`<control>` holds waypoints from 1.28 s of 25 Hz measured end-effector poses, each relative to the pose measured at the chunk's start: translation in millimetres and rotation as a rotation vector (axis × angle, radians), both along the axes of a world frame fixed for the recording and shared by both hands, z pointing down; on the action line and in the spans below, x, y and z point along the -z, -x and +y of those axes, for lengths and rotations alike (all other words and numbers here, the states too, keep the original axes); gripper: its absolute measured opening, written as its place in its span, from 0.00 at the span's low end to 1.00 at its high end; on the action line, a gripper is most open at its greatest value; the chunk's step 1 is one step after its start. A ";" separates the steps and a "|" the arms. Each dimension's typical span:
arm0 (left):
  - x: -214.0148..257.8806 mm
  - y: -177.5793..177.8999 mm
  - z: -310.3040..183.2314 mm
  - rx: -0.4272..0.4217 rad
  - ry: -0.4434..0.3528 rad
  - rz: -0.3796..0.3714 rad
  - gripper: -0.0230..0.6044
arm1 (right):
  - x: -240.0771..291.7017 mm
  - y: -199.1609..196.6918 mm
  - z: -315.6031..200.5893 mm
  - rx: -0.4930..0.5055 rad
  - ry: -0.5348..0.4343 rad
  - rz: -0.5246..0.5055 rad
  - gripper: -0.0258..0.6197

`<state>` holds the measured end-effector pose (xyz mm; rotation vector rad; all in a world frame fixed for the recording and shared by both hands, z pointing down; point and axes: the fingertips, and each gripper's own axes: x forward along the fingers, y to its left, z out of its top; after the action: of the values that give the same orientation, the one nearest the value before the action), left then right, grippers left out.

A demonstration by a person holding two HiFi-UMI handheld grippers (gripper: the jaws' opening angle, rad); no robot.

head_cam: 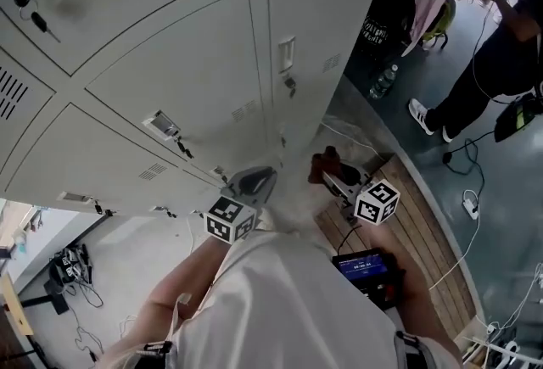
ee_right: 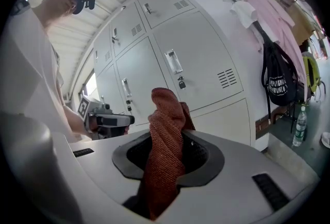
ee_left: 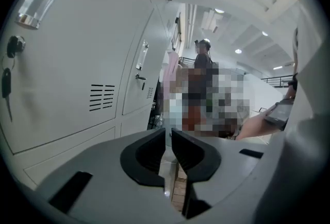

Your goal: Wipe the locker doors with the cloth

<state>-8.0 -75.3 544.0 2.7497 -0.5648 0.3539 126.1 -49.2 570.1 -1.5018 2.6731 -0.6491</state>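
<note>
A bank of pale grey metal lockers (head_cam: 187, 70) fills the head view. Every door in sight is closed, so their insides are hidden. The doors are smooth and flat, with slotted vents, recessed handles and small locks; a key (head_cam: 38, 19) hangs from one lock at upper left.

The right gripper (ee_right: 167, 138) pinches a rust-red cloth (ee_right: 167, 115) with a coarse, woven texture. The cloth stands up bunched in a rounded twist above the dark jaws, in front of the lockers and not touching them. Its lower end drops out of sight behind the grey gripper body.

The left gripper (ee_left: 168, 138) holds nothing; its black jaws are pressed almost together, leaving a thin slit. It is held beside the locker fronts.

A black backpack (ee_right: 278, 81) and a pink garment (ee_right: 273, 27) hang to the right of the lockers. A clear bottle (ee_right: 299, 125) stands on the floor below. Mosaic covers much of the left gripper view's background.
</note>
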 end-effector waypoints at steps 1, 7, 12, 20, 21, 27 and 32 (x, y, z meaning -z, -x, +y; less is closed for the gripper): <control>1.4 -1.3 -5.8 -0.004 -0.006 0.005 0.10 | 2.4 -1.3 -5.8 0.000 -0.005 0.008 0.22; 5.3 -6.4 -27.8 -0.025 -0.027 0.050 0.10 | 34.2 -23.4 -46.6 0.015 -0.052 0.139 0.22; 5.9 6.0 -45.5 -0.021 -0.028 0.075 0.10 | 100.1 -32.2 -81.0 0.046 -0.123 0.253 0.22; 12.4 3.6 -59.9 -0.057 -0.041 0.125 0.10 | 318.5 -2.8 -157.7 -0.088 -0.459 0.256 0.22; 13.6 3.1 -61.4 -0.056 -0.041 0.131 0.10 | 338.1 7.1 -163.3 -0.083 -0.502 0.283 0.22; 16.9 6.4 -73.8 -0.020 -0.045 0.135 0.10 | 371.0 53.1 -197.5 -0.066 -0.636 0.551 0.22; 9.8 7.6 -85.2 0.033 -0.026 0.110 0.10 | 369.0 41.3 -204.7 -0.048 -0.665 0.514 0.22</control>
<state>-15.5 -160.5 534.2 2.7603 -0.5896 0.1881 84.9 -253.8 201.1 -1.6473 2.7099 0.6683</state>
